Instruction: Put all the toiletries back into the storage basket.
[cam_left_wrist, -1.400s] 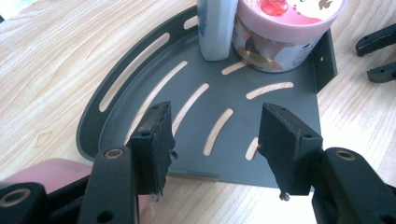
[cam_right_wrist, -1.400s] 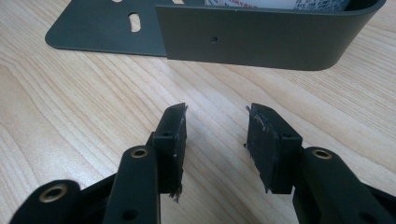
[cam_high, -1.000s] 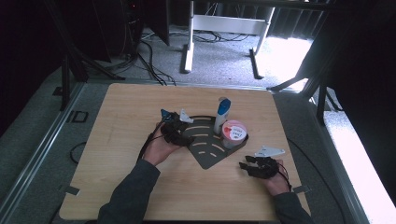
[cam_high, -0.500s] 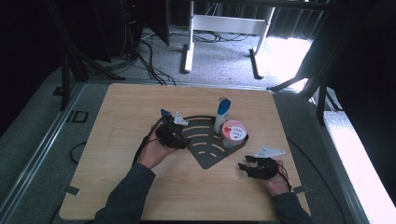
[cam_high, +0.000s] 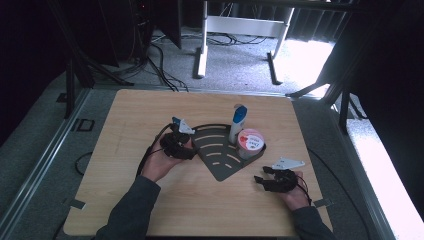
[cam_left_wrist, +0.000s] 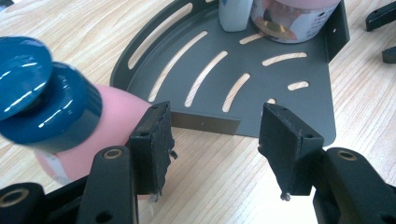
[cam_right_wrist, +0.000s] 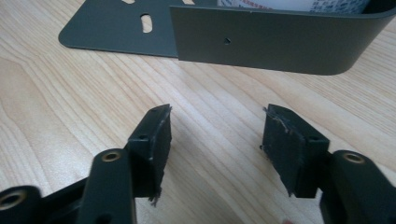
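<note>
Rack (cam_high: 220, 162): a dark slotted corner shelf lies flat at the middle of the table (cam_high: 125, 200), its raised wall on the far and right sides.
Tube (cam_high: 237, 122): a white tube with a blue cap is stood upright at the back of the rack, just beside the jar.
Jar (cam_high: 250, 141): a pink-lidded tub is set in the rack's right corner, against the wall.
Bottle (cam_left_wrist: 70, 121): a pink bottle with a dark blue cap is seen in the left gripper view, lying just outside the left jaw (not between the jaws), near the rack's edge.
Left gripper (cam_left_wrist: 212, 140): jaws spread, nothing between them; held at the rack's left edge.
Right gripper (cam_right_wrist: 215, 140): jaws spread and empty over bare wood, pointed at the rack's wall; held at the table's near right, apart from the rack.
</note>
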